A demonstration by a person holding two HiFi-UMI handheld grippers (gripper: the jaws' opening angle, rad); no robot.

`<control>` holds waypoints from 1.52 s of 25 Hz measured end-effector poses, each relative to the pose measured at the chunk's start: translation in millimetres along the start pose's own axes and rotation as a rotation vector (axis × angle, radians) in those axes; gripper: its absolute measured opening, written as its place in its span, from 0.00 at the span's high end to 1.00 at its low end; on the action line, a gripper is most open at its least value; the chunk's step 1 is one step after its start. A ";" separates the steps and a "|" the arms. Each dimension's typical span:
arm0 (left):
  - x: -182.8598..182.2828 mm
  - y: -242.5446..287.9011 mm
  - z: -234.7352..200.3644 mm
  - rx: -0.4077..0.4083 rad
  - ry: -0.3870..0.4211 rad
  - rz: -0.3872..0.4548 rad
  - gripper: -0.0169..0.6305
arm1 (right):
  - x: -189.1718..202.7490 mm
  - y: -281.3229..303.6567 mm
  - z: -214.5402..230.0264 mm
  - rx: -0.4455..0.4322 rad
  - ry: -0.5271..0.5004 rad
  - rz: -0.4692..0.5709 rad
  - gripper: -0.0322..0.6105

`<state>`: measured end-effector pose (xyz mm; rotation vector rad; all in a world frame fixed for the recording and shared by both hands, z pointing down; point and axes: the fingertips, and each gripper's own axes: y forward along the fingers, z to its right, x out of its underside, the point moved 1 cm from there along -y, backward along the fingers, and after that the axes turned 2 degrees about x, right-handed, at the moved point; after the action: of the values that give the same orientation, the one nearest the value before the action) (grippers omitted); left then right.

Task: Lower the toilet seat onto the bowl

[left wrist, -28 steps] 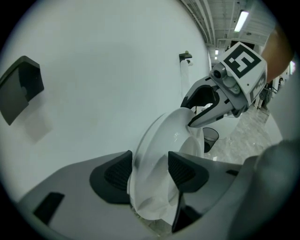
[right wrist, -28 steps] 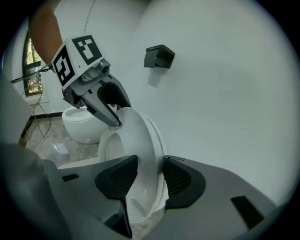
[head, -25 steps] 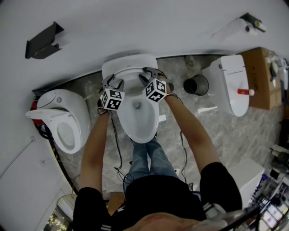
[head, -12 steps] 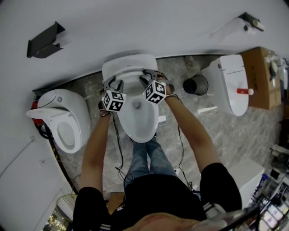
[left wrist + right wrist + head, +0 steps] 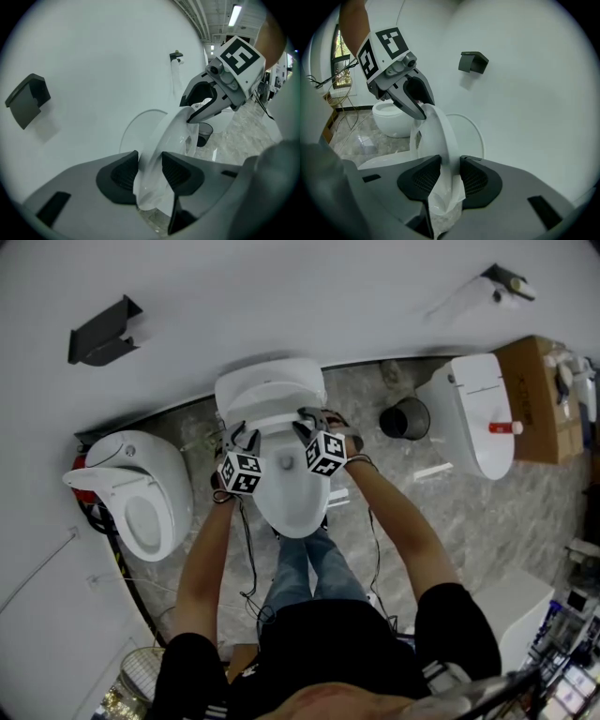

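The white toilet bowl (image 5: pixel 292 498) stands against the wall with its lid (image 5: pixel 270 390) upright. The toilet seat (image 5: pixel 273 422) is tilted forward off the lid, partway between lid and bowl. My left gripper (image 5: pixel 238 436) is shut on the seat's left rim, and both pads press on the white ring (image 5: pixel 168 136) around my left gripper (image 5: pixel 150 171). My right gripper (image 5: pixel 310 419) is shut on the right rim, its pads clamping the seat (image 5: pixel 436 131) around my right gripper (image 5: pixel 450 173). Each gripper view shows the other gripper across the seat.
A second toilet (image 5: pixel 131 495) stands at the left and a third (image 5: pixel 473 413) at the right, with a black bin (image 5: pixel 405 418) between it and my bowl. A cardboard box (image 5: pixel 534 390) sits far right. A black holder (image 5: pixel 103 334) hangs on the wall. The person's legs stand before the bowl.
Both grippers have moved down and toward the person with the seat rim in them. The seat has swung further away from the upright lid.
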<state>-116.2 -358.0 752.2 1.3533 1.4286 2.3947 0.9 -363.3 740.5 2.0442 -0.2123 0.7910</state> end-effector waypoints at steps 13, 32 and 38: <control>36.5 -45.5 62.0 0.031 0.050 -0.019 0.73 | 15.3 -47.4 -67.8 -0.087 -0.035 0.008 0.73; 125.6 -90.4 170.0 0.147 0.165 -0.103 0.70 | 66.6 -80.7 -202.6 -0.212 -0.204 -0.013 0.75; 156.6 -95.2 201.4 0.181 0.233 -0.151 0.69 | 89.5 -84.3 -246.6 -0.275 -0.293 -0.040 0.72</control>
<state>-108.5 -95.5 824.4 0.9771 1.7729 2.4390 -4.5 -103.2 831.3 1.8870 -0.4199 0.4083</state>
